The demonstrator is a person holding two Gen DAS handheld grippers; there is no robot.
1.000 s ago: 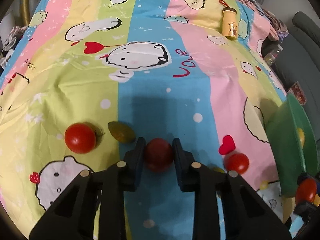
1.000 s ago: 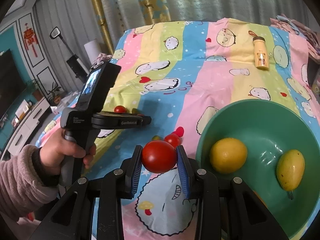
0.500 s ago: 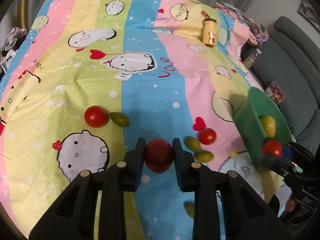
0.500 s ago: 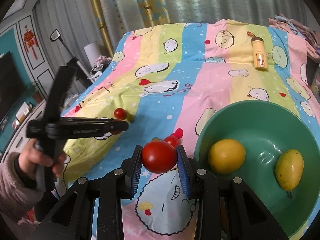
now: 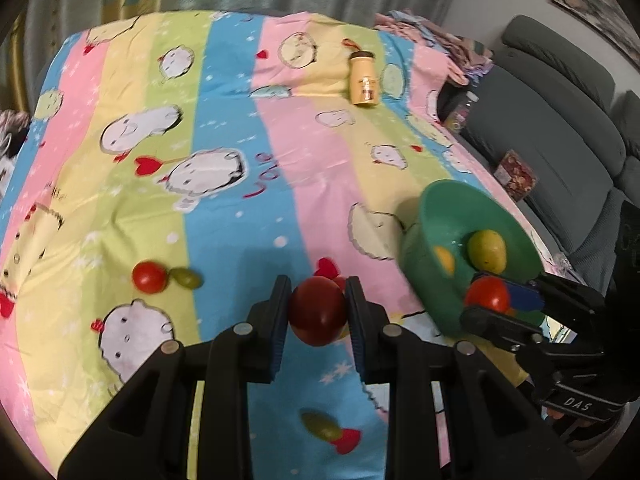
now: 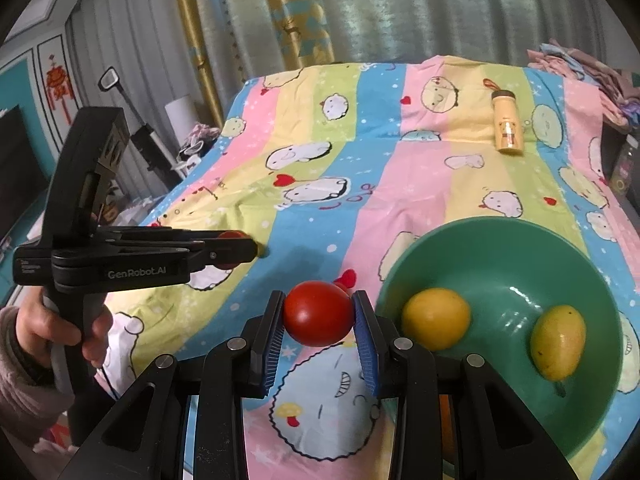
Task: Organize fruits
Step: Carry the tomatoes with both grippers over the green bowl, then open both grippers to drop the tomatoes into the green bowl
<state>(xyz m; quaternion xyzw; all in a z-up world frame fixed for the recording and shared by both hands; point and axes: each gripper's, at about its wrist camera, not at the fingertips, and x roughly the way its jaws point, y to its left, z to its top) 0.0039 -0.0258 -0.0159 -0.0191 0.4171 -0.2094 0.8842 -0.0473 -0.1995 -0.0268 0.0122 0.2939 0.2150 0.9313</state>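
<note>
My left tongs (image 5: 318, 312) are clenched on a dark red tomato (image 5: 318, 309), pads pressing both its sides, held above the blue stripe of the bedspread (image 5: 224, 184); the tomato's longer axis runs roughly up and down between the pads. My right tongs (image 6: 318, 316) grip a brighter red tomato (image 6: 318, 312), wider than tall, just beside the rim of the green bowl (image 6: 500, 236).

My right view looks down into the bowl: a round yellow fruit (image 6: 436, 319) and a yellow mango (image 6: 558, 342) with its long axis upright in the picture, well apart. It also shows my hand (image 6: 60, 332) on the left tongs' handle. Only my left view shows the small tomato (image 5: 149, 277) touching a green olive-shaped fruit (image 5: 186, 277), and another green fruit (image 5: 320, 426) near the bottom edge. A yellow bottle (image 5: 363, 78) lies far up the bedspread.
</note>
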